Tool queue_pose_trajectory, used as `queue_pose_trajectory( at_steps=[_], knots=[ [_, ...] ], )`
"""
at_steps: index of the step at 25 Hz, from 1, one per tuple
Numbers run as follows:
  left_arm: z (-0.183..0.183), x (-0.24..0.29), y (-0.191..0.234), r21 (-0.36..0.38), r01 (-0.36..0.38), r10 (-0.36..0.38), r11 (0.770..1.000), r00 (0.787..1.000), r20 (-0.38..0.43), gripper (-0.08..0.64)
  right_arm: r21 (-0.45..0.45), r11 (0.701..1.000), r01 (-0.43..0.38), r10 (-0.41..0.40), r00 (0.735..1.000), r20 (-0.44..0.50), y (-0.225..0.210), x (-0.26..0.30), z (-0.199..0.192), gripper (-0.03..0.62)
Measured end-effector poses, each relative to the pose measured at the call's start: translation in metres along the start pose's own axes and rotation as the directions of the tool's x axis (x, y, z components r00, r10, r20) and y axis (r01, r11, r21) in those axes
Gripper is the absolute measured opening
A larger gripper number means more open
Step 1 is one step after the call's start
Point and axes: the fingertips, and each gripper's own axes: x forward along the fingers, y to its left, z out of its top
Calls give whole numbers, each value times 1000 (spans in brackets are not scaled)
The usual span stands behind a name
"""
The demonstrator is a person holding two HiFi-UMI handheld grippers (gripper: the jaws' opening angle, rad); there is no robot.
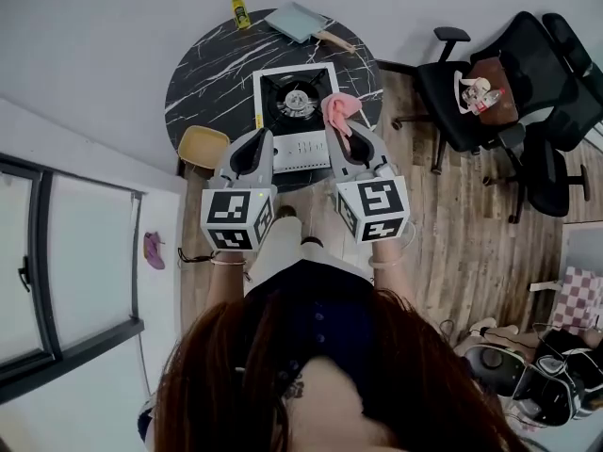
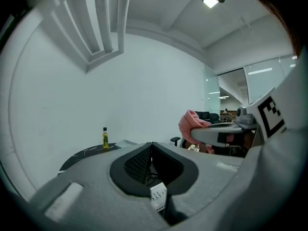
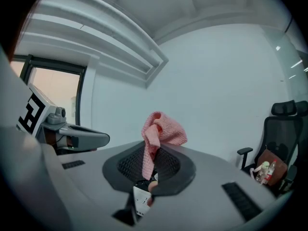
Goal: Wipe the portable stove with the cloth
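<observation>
The portable stove (image 1: 294, 116) is sitting at the near middle of a round black marble table (image 1: 203, 83), its burner facing up and its control strip lying toward the person. A pale square pan (image 1: 300, 22) is resting at the table's far edge, right of a small yellow bottle (image 1: 238, 8).

Both grippers are being held side by side in front of the person, pointing toward the far wall rather than down at the stove. The left gripper (image 1: 252, 153) is showing its jaws pressed together with nothing between them. The right gripper (image 1: 350, 141) is clamping its jaws on the pink cloth (image 1: 337, 109), pinching the lower part while the rest is bunching up loosely above the tips (image 3: 161, 131). In the head view the cloth is lying over the stove's right edge, but the gripper views suggest it is hanging in the air and not touching the stove yet.

Judging from this, wiping is not under way. The loose bunch is likely to snag on the burner's raised supports if it is dragged across the middle. With the left gripper bracing nothing, a firm push could slide the light stove toward the pan and the bottle. A narrow pinch could also let the cloth slip free under pressure.
</observation>
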Motion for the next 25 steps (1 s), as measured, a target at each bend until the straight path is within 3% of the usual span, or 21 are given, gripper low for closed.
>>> queue_pose_trajectory(
  at_steps=[25],
  knots=[
    [3, 70, 71, -33, -27, 27, 999, 999, -21, 12, -14, 996, -86, 84, 994, -72, -9, 103, -8, 40]
  ],
)
